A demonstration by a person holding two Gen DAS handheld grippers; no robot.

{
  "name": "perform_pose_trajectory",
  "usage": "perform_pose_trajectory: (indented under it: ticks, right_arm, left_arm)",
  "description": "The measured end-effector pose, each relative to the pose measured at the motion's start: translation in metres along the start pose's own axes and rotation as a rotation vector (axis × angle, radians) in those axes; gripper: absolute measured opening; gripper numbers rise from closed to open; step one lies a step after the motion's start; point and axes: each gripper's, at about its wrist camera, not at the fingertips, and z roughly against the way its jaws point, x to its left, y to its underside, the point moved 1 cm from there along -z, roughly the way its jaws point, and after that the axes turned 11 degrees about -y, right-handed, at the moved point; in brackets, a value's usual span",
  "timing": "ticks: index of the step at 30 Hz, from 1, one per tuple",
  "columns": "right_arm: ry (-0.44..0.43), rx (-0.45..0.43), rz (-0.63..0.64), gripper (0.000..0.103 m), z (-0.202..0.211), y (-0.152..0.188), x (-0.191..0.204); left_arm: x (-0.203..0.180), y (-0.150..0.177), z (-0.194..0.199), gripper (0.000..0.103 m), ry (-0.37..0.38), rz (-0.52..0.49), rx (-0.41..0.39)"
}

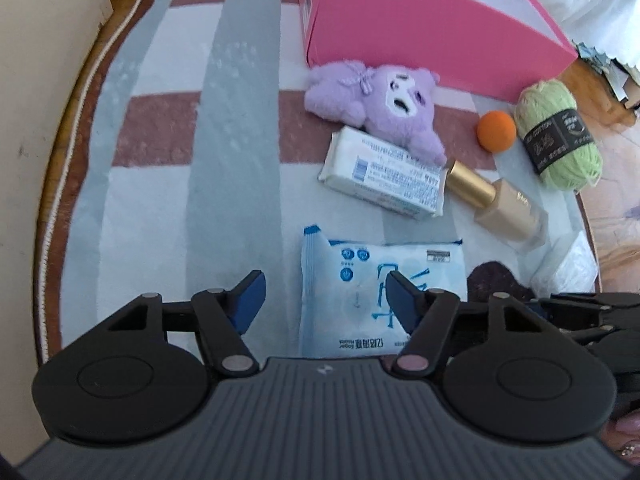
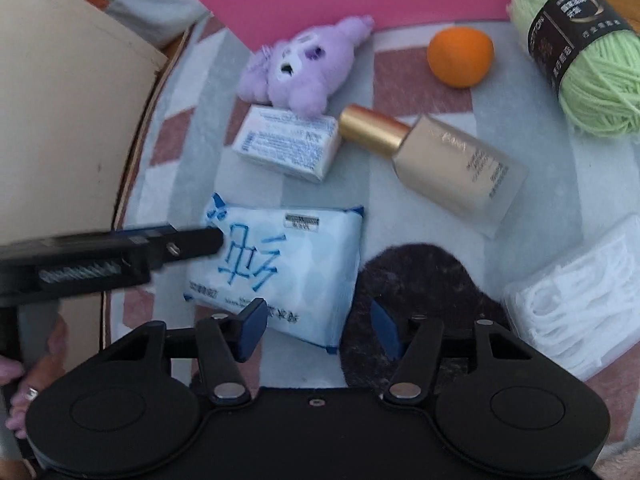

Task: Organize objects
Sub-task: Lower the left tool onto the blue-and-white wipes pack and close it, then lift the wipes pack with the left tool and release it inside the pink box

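Both tongs hang low over the striped rug (image 1: 224, 120) now. Your left tongs (image 1: 324, 300) stand apart with nothing pinched; the blue and white wipes pack (image 1: 360, 280) lies flat beneath, its left edge under the gap, and your right-hand pad shows over its print. From the right wrist view you can see those left tongs (image 2: 218, 240) reaching in from the left, tip over the pack's upper left corner; whether it touches I cannot tell.

Your right tongs (image 2: 318, 326) are also parted, gripping nothing. Under them sit the pack's lower right corner and the edge of a dark fuzzy piece (image 2: 420, 292) just beside the pack.

Beyond the pack lies a small white wrapped bar (image 2: 286, 146), with the purple plush toy (image 2: 304, 68) resting against its far edge. The gold-capped beige bottle (image 2: 440, 160) lies on its side right of the bar. An orange ball (image 2: 460, 56) and a green yarn skein (image 2: 576, 48) sit further out, the pink box (image 1: 420, 24) behind everything. A clear packet of white items (image 2: 580, 300) lies at the right.
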Motion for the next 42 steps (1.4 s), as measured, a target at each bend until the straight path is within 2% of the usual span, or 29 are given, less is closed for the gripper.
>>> perform_pose_trajectory:
  ticks: [3,5,6,7,8,11,14,19,26,31,33,36,40,42]
  right_arm:
    - [-0.003,-0.019,-0.011,0.063,0.001,0.002,0.001]
    - [-0.003,-0.037,0.008,0.049,0.002,0.004,0.003]
    - [-0.001,-0.038,0.018,0.046,0.001,0.006,0.004]
    - [0.003,-0.044,0.026,0.043,0.001,0.007,0.005]
    - [0.007,-0.048,0.034,0.035,0.001,0.009,0.007]
    - [0.028,-0.045,0.056,0.033,0.003,0.010,0.011]
    - [0.031,-0.065,0.067,0.033,0.013,0.009,0.014]
    - [0.025,-0.140,0.131,0.033,0.046,0.004,0.033]
    - [-0.008,-0.272,0.208,0.036,0.106,-0.024,0.057]
    - [-0.026,-0.344,0.257,0.036,0.142,-0.058,0.060]
    - [-0.018,-0.374,0.272,0.036,0.154,-0.074,0.059]
    - [0.009,-0.408,0.294,0.036,0.166,-0.099,0.054]
    - [0.041,-0.415,0.297,0.036,0.165,-0.130,0.040]
    - [0.059,-0.406,0.288,0.036,0.166,-0.148,0.032]
  left_arm:
    - [0.002,0.005,-0.010,0.064,0.045,0.047,0.037]
    - [0.002,0.009,-0.013,0.063,0.081,0.093,0.054]
    - [-0.001,0.011,-0.011,0.062,0.070,0.092,0.035]
    - [-0.003,0.013,-0.010,0.054,0.071,0.089,0.027]
    - [-0.006,0.014,-0.009,0.048,0.083,0.093,0.028]
    - [-0.010,0.016,-0.002,0.042,0.080,0.101,0.021]
    - [-0.013,0.016,0.012,0.041,0.082,0.086,-0.001]
    - [-0.022,0.006,0.052,0.041,0.084,0.060,-0.065]
    - [-0.050,-0.036,0.123,0.041,0.049,-0.058,-0.204]
    - [-0.075,-0.077,0.156,0.040,0.018,-0.125,-0.313]
    - [-0.085,-0.096,0.160,0.040,0.021,-0.148,-0.343]
    - [-0.094,-0.125,0.156,0.041,0.051,-0.142,-0.338]
    - [-0.106,-0.157,0.140,0.039,0.067,-0.140,-0.364]
    - [-0.109,-0.174,0.127,0.039,0.095,-0.123,-0.343]
